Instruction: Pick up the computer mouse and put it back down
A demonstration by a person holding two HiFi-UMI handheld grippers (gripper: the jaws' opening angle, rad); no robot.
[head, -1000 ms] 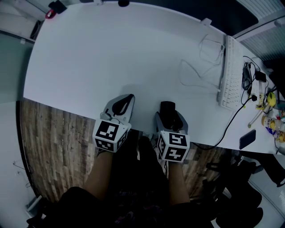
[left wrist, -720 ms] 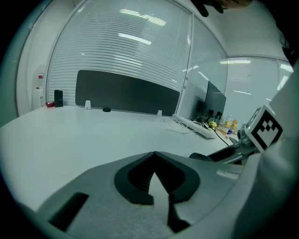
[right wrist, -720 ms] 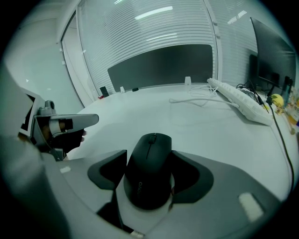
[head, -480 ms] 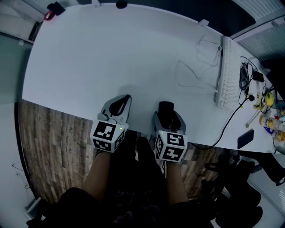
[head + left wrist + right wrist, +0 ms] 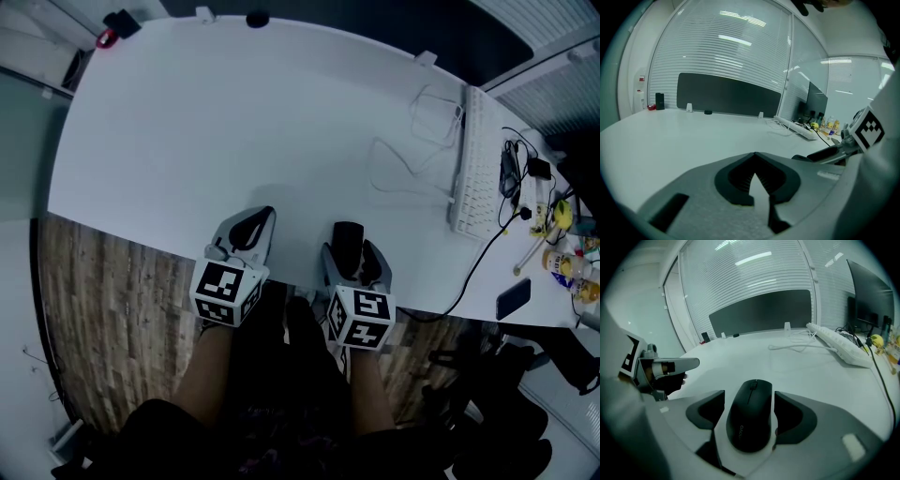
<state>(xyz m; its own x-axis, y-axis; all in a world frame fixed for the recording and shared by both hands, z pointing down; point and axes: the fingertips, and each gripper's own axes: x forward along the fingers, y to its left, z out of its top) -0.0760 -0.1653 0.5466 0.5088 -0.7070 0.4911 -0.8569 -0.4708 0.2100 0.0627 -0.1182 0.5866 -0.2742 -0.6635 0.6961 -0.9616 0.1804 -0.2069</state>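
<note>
The black computer mouse [image 5: 750, 413] lies on the white table [image 5: 234, 122] near its front edge, between the jaws of my right gripper [image 5: 750, 397]. Those jaws have just been opening: a thin gap shows on each side of the mouse, so the pads do not press it. In the head view the mouse [image 5: 348, 242] sits inside my right gripper [image 5: 354, 251]. My left gripper [image 5: 261, 217] rests beside it to the left, its tips together and nothing held. In its own view the left gripper [image 5: 754, 157] points across bare table.
A white keyboard [image 5: 478, 178] with a looped white cable [image 5: 412, 150] lies at the right. A black cable [image 5: 478, 267], a dark phone [image 5: 517, 298] and small bottles [image 5: 572, 262] crowd the right end. Wooden floor [image 5: 112, 300] lies below the table's front edge.
The right gripper's jaws stand slightly wider round the mouse than before. Both grippers and the mouse stay in about the same place.
</note>
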